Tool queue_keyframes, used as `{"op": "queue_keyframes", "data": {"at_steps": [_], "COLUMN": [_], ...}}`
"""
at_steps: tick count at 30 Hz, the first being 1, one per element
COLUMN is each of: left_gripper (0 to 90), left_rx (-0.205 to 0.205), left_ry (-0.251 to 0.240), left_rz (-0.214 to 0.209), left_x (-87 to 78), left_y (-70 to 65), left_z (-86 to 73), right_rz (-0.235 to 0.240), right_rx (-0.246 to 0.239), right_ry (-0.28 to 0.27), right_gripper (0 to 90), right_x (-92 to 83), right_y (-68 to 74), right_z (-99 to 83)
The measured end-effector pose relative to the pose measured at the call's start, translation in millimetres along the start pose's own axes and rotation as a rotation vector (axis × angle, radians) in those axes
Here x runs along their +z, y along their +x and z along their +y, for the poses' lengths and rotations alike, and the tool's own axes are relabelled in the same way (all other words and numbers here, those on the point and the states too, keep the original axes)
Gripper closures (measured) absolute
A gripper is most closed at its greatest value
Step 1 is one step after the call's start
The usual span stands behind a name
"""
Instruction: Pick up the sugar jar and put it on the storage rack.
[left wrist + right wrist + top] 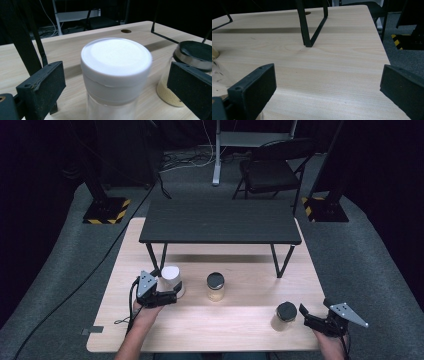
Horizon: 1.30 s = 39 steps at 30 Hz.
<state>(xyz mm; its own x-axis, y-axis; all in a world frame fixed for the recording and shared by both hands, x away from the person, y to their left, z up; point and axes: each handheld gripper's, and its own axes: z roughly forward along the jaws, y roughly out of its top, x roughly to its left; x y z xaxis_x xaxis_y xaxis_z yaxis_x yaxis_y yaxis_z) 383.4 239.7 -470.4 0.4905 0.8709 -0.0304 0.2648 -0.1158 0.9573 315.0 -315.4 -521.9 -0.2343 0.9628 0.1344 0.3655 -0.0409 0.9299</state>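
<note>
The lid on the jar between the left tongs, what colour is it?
White: the round plastic lid shows best in the left gripper view.

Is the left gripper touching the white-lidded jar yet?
Apart. In the left gripper view, the white-lidded jar stands between the open left gripper, with table showing either side.

— What do the tools look like?
— The left gripper (167,296) and right gripper (303,316) are both matte black, each topped with a grey three-cornered plate dotted with small holes.
— And the jaws?
— Blocky black slabs with a rough, grainy face and a small round screw hole near the top corner.
— Cables?
— A thin black one trails from each. Both forearms are bare, no sleeves.
</note>
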Motion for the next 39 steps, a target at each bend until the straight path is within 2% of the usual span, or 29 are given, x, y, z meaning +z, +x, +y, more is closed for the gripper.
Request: {"op": "queue_keyframes", "data": {"at_steps": [12,14,18,34,39], "left_gripper": [5.0,10.2,33.0,33.5,33.4], "left_rx": [-0.002,0.002,0.038,0.053,0.059], "left_ry": [0.039,0.043,0.015,0.028,0.023], "left_rz": [0.016,0.016,0.028,0.008,-0.025], "left_x": [11.2,12.1,11.7,9.6,4.6], "left_y": [2.9,2.7,-1.5,-3.7,-7.4], "left_z": [4.2,3.9,3.0,4.9,8.7], "right_rz": [0.001,0.0,0.0,-0.001,0.0], "right_rx": [0.003,0.002,0.002,0.0,-0.001], "right_ry": [-0.003,-0.003,-0.003,-0.002,-0.001], "right_gripper": [0.0,0.0,0.0,0.0,0.0], "right_x": [-0.3,-0.2,-0.2,-0.1,0.0], "right_y": [-0.3,-0.2,-0.2,-0.2,-0.2], "right_z": [-0.1,0.0,0.0,0.0,0.1]}}
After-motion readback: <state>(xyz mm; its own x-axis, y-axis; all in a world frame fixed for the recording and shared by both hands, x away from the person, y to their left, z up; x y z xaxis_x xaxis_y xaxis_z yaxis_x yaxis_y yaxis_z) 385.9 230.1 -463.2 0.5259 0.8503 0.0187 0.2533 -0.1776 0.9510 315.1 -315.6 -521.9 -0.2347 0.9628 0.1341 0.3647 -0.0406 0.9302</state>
